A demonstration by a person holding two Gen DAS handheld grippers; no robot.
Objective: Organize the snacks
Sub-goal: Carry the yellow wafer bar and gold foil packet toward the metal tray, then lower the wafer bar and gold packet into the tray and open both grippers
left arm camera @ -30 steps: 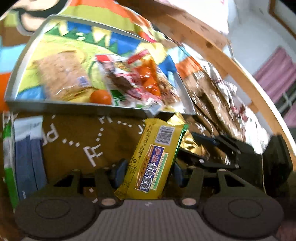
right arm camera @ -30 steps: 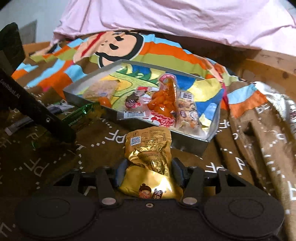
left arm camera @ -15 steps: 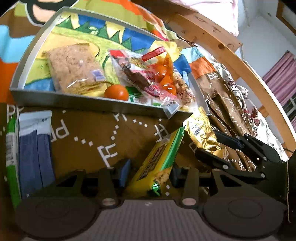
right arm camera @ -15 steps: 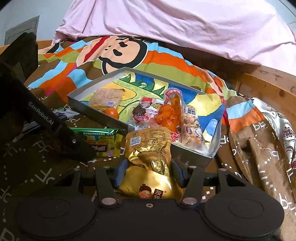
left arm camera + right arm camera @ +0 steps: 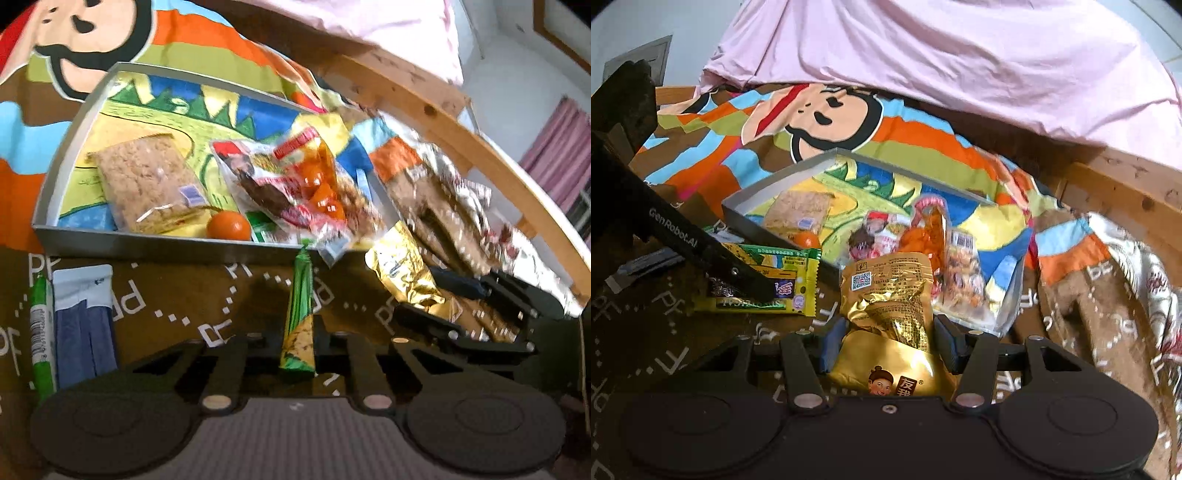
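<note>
Turned edge-on since a second ago, the yellow-green snack bar [image 5: 300, 314] clamped in the left gripper [image 5: 299, 341] nears the tray [image 5: 155, 242], while the right gripper [image 5: 886, 345] grips a gold pouch [image 5: 890, 295] beside it, ready for placing.

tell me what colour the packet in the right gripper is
Gold packet, clearest in the right wrist view.

We hold our left gripper [image 5: 298, 341] low in frame, jaws pinched on an edge-on yellow-green snack bar [image 5: 298, 325]; our right gripper [image 5: 886, 345], bottom center, clamps a gold foil pouch [image 5: 890, 314].
</note>
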